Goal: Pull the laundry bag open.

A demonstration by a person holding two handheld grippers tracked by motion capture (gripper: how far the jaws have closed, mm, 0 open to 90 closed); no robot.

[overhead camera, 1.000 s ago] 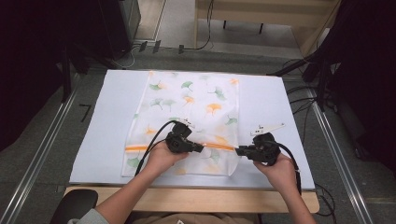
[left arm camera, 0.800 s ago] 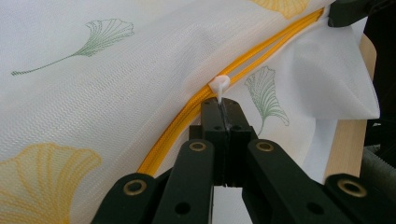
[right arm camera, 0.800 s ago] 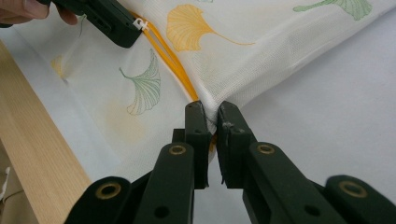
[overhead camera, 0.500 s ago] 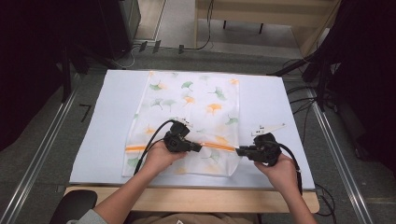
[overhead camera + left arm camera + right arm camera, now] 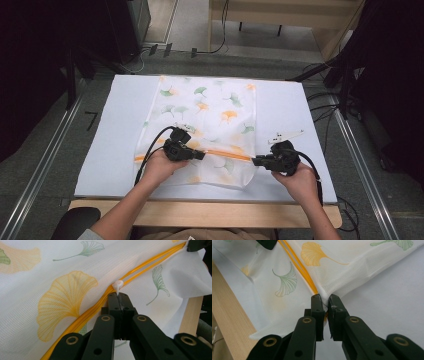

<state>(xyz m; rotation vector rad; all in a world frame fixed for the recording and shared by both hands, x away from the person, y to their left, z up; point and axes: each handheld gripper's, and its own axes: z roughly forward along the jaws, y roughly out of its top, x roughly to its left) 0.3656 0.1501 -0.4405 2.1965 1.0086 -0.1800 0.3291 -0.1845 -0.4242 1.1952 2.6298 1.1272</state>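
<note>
White sheeting covers the wooden table [image 5: 210, 212], and on it lies a white mesh laundry bag printed with green and orange ginkgo leaves [image 5: 210, 110], flat and roughly rectangular, with a fine woven net texture we can see up close. An orange zipper [image 5: 227, 154] runs across the bag near our edge of the table.

Our left gripper [image 5: 201, 155] has its black jaws pressed tight together on the small white plastic zipper pull [image 5: 117, 286], which sits on the orange zipper partway along; beyond the pull the two zipper tapes run apart as a pair.

Our right gripper [image 5: 256, 161] is clamped on the bag's corner at the zipper's end [image 5: 323, 300], mesh bunched between the jaws and lifted into a little tent off the sheet.

Around the table: grey floor, metal rails on both sides, black cables [image 5: 325, 100] on the right, dark equipment [image 5: 125, 20] at the back left. Nothing else sits on the sheet near the bag.
</note>
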